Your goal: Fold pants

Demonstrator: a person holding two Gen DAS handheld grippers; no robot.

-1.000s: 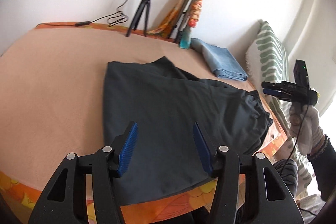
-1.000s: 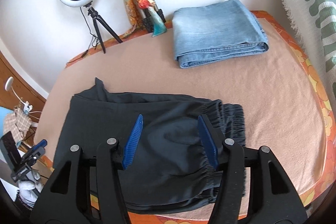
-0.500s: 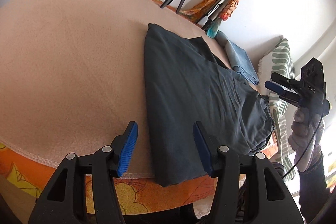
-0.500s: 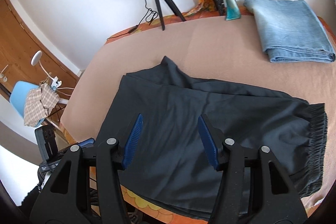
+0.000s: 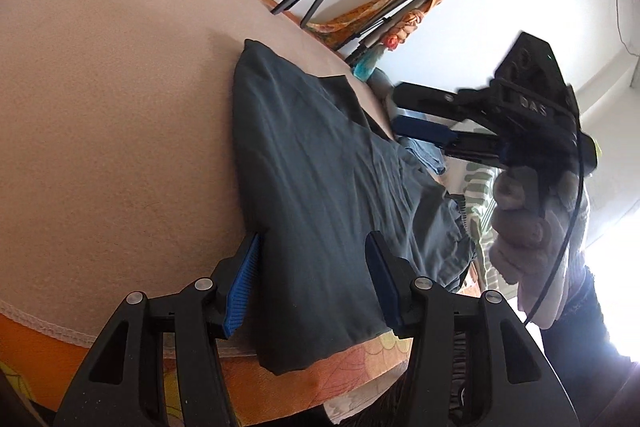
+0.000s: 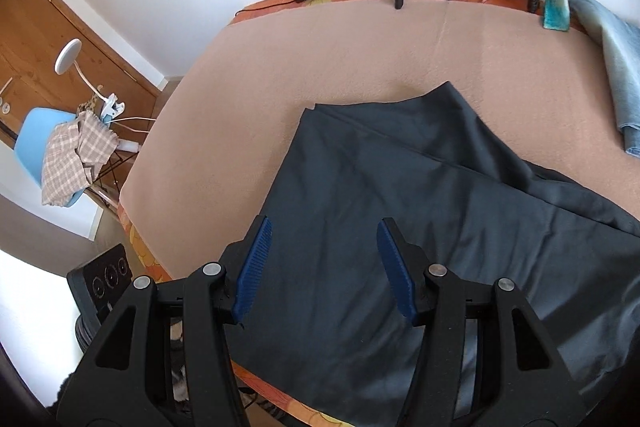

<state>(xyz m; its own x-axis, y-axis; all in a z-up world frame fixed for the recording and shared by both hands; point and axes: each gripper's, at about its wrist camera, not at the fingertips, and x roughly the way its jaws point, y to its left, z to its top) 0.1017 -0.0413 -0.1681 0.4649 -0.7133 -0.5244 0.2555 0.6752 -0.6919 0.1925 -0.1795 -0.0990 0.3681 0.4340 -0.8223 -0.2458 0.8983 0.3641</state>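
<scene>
Dark grey soft cloth pants [image 5: 320, 187] spread flat on the peach-covered bed [image 5: 100, 107], hem end reaching the near edge, elastic waistband far off toward the folded light-blue jeans [image 6: 616, 67]; long axis running from hem away to waistband. Left gripper [image 5: 312, 283] low over the hem corner, jaws apart and empty, cloth below and between, seemingly the nearer one. Right gripper [image 6: 324, 267] likewise parted, holding nothing, above mid-leg cloth.

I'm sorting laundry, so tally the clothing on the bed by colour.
Dark grey pants, spread out on the bed: 1
Light blue folded denim jeans, near the wall: 1
Total: 2
</scene>
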